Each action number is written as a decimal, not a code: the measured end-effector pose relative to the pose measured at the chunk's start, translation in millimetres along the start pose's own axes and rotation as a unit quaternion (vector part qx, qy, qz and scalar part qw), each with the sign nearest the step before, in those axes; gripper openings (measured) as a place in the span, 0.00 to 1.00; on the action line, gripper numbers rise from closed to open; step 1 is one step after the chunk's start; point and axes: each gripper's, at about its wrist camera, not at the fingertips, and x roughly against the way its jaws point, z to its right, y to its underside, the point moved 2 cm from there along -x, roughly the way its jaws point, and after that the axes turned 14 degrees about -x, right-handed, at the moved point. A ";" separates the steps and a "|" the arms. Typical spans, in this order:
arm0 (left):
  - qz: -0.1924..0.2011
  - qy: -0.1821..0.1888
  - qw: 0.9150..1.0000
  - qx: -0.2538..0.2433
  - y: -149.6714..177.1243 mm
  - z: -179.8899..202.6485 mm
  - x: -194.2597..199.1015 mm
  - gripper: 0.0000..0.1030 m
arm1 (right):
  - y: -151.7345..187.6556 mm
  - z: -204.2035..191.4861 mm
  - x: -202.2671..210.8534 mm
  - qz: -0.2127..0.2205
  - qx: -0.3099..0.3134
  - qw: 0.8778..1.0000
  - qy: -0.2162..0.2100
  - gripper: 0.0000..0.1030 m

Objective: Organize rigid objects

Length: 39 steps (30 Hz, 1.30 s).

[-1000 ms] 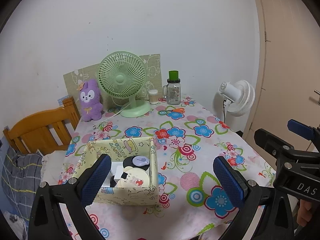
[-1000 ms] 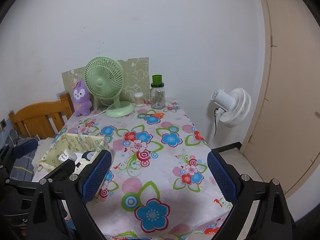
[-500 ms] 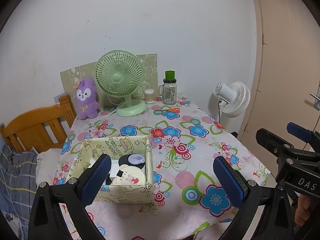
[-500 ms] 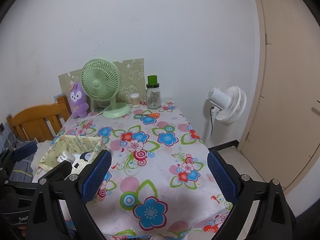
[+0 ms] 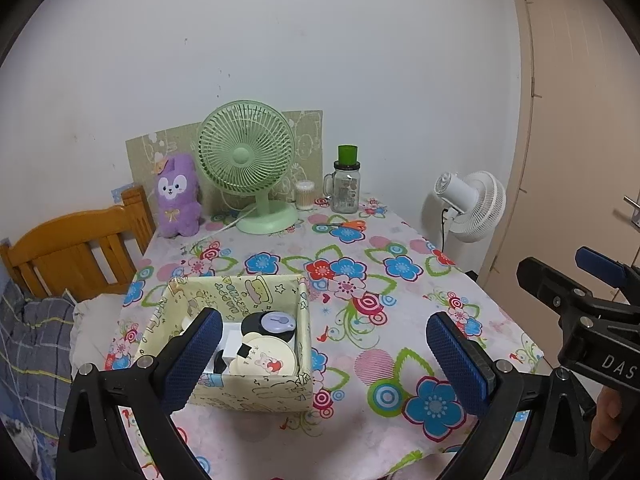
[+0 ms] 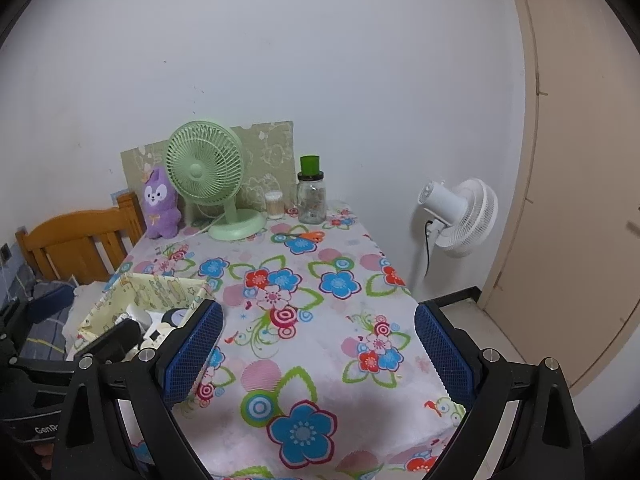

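Here, from the left wrist camera, the left gripper (image 5: 324,356) hangs above the near end of the table (image 5: 400,300), its blue-padded fingers (image 5: 192,360) spread wide with nothing between them. Just beyond the left finger sits the yellow patterned box (image 5: 256,388), on the table's near left part. Inside it lie several rigid items: a round cream case with a cartoon rabbit (image 5: 264,360), a black disc with a small lilac piece on top (image 5: 276,324), and a white block (image 5: 232,340) partly hidden by the finger. At the far end stand a green desk fan (image 5: 248,160), a purple plush toy (image 5: 178,196), a small container of cotton swabs (image 5: 305,195) and a glass jar with a green cap (image 5: 346,188). A pair of orange-handled scissors (image 5: 348,225) lies on the cloth near the jar. A white fan (image 5: 472,204) stands by the wall beyond the table's right side, and a wooden headboard (image 5: 76,248) is at the left. The right gripper (image 5: 580,300) shows at the right edge, with part of a hand (image 5: 606,420) below it.

From the right wrist camera, the right gripper (image 6: 318,350) is likewise spread wide and holds nothing, above the near right part of the flowered cloth. The box (image 6: 160,288) appears at the left, partly behind the left gripper's black frame (image 6: 48,352), its contents mostly blocked. The fan, plush toy and jar stand at the far end.
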 end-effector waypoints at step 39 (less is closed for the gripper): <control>-0.013 0.001 1.000 0.005 3.6 -10.9 -12.2 1.00 | 1.2 -9.5 -11.6 0.000 0.013 1.000 0.006 0.99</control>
